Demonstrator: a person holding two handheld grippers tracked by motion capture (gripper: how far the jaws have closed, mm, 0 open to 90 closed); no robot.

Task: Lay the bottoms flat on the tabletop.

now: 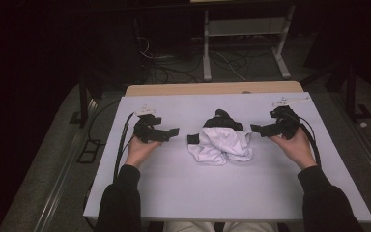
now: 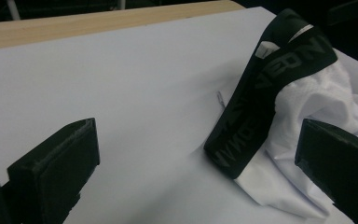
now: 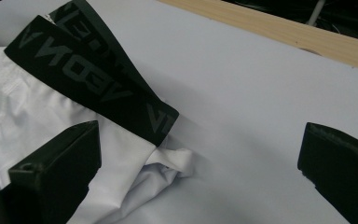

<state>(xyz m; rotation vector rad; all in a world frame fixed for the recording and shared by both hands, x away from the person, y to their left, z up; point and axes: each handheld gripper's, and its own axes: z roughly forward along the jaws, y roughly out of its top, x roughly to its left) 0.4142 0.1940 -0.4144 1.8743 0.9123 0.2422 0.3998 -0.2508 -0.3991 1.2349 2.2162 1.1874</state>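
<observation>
We see white underwear [image 1: 221,145] crumpled in a heap mid-table on the white table cover [image 1: 174,183], its black waistband [image 1: 221,121] with grey lettering humped up at the far side and one end poking out to the left. Left gripper [image 1: 170,132] sits just left of it, jaws wide apart, holding nothing, right jaw close by the fabric. Right gripper [image 1: 258,129] sits just right of it, jaws also wide, empty, one jaw near the white cloth.

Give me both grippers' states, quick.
Left gripper: open, empty, beside the white underwear with the black waistband.
Right gripper: open, empty, on the garment's other side.
</observation>
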